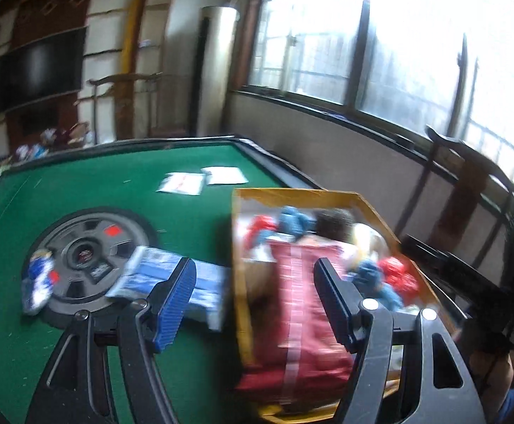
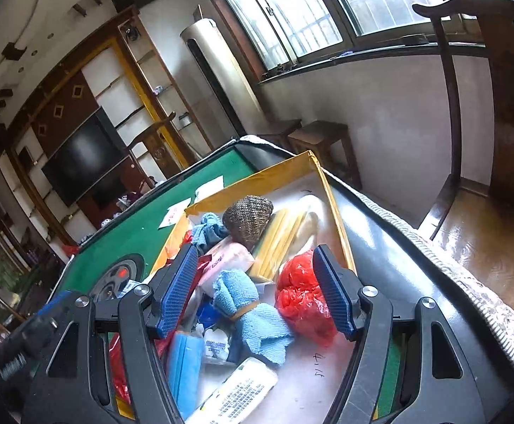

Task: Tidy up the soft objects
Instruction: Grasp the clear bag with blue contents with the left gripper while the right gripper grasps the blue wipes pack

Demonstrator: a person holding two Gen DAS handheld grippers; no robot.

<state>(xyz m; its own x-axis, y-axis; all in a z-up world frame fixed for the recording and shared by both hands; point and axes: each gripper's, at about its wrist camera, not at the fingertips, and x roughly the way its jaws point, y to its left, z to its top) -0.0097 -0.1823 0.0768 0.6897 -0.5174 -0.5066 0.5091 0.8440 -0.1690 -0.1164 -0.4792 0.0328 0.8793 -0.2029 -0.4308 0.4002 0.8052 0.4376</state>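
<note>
A yellow-rimmed cardboard box (image 1: 292,193) (image 2: 331,190) sits on the green table (image 1: 115,183) and holds soft items. In the left wrist view a red tissue pack (image 1: 303,304) lies in the box under my open, empty left gripper (image 1: 253,304). A blue tissue pack (image 1: 172,282) lies on the table beside the box. My right gripper (image 2: 257,293) is open and empty above the box, over a rolled blue cloth (image 2: 250,314) and a red plastic bag (image 2: 303,296). A pink pack (image 2: 228,261), a woven brown pouch (image 2: 248,217) and a yellow pack (image 2: 278,240) lie further in.
A round grey hub (image 1: 87,258) sits in the table's middle with a small blue-white item (image 1: 38,279) on its edge. Two white paper packets (image 1: 200,178) lie at the far side. A wooden chair (image 2: 486,106) and stools (image 2: 320,141) stand by the window wall.
</note>
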